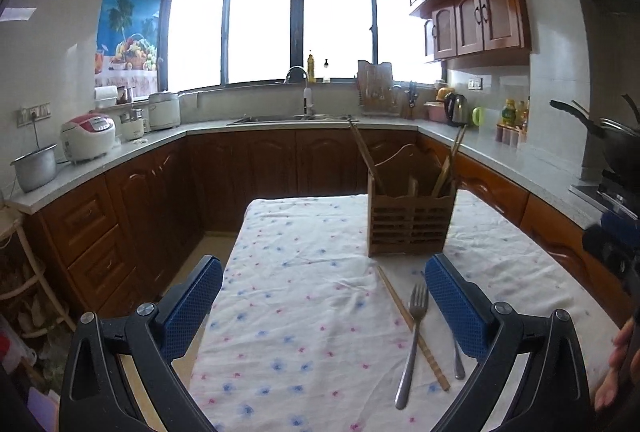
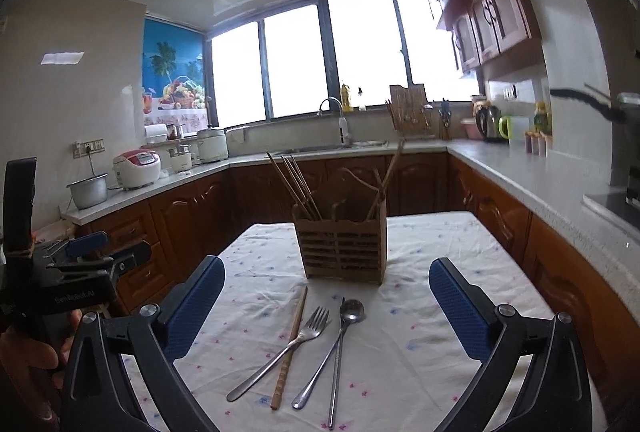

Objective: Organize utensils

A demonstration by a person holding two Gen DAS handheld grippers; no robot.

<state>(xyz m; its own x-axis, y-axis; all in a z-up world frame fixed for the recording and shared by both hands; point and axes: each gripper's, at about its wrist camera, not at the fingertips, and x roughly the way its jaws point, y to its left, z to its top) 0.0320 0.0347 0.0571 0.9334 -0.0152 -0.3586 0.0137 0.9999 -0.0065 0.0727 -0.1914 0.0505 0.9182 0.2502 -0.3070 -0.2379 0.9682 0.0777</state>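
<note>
A slatted wooden utensil holder (image 1: 412,220) (image 2: 342,252) stands on the cloth-covered table (image 2: 420,332), with several wooden chopsticks upright in it. In front of it lie a metal fork (image 2: 280,352) (image 1: 412,340), a wooden chopstick (image 2: 290,348) (image 1: 414,332), a metal spoon (image 2: 332,348) and a metal chopstick (image 2: 338,364). My left gripper (image 1: 324,296) hovers open above the cloth, left of the utensils, and its right finger hides part of a handle. My right gripper (image 2: 328,304) is open above the utensils, with nothing between its pads. The left gripper (image 2: 120,252) also shows at the far left of the right wrist view.
Kitchen counters (image 1: 120,148) wrap around the table, carrying rice cookers (image 1: 88,136), a sink (image 1: 292,118) and a kettle (image 1: 456,108). A stove with a pan (image 1: 616,140) sits on the right. A hand (image 1: 616,372) appears at the right edge.
</note>
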